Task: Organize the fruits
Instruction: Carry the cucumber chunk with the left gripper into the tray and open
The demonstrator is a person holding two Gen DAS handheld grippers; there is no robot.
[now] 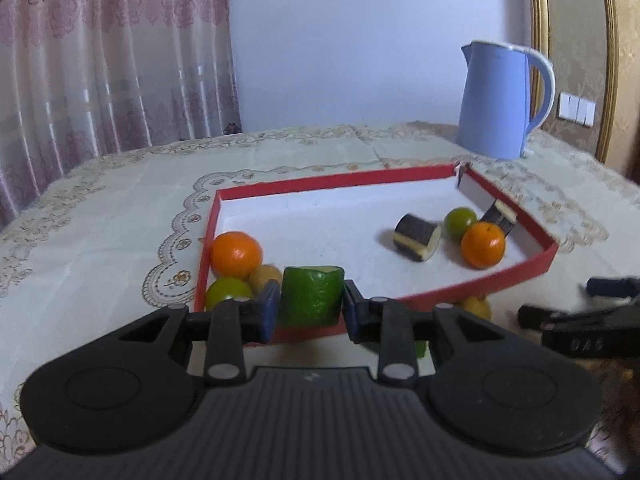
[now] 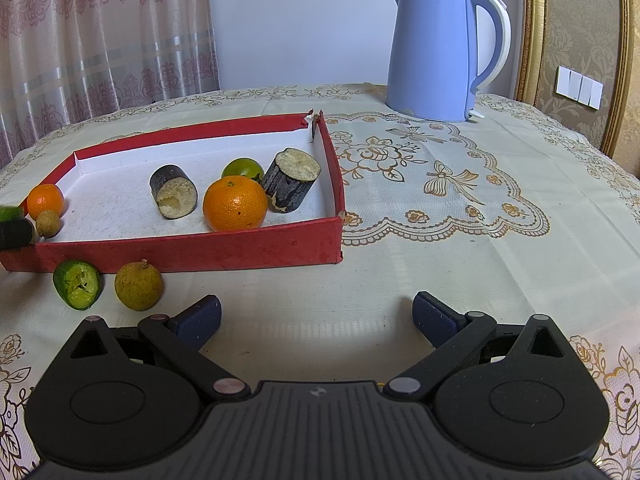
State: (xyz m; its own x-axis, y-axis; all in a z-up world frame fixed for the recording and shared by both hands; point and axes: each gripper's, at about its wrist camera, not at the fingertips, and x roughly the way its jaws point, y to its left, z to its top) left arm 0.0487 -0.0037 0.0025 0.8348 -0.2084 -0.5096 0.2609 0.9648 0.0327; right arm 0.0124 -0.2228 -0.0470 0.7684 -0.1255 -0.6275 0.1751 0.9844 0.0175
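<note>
My left gripper [image 1: 310, 304] is shut on a green cucumber piece [image 1: 311, 295] and holds it over the near left edge of the red tray [image 1: 536, 262]. In the tray's left corner lie an orange [image 1: 235, 254], a green fruit [image 1: 227, 291] and a brown longan [image 1: 265, 276]. At its right lie two dark sugarcane pieces [image 2: 174, 191] [image 2: 291, 179], an orange [image 2: 235, 203] and a green fruit [image 2: 242, 168]. My right gripper [image 2: 316, 316] is open and empty above the tablecloth. A cut cucumber piece [image 2: 77, 284] and a longan [image 2: 138, 286] lie on the cloth before the tray [image 2: 200, 250].
A blue electric kettle [image 2: 434, 50] stands at the back right of the table. A patterned tablecloth [image 2: 440, 184] covers the table. Curtains [image 2: 100, 32] hang behind at the left. The right gripper shows at the right edge of the left wrist view [image 1: 592, 320].
</note>
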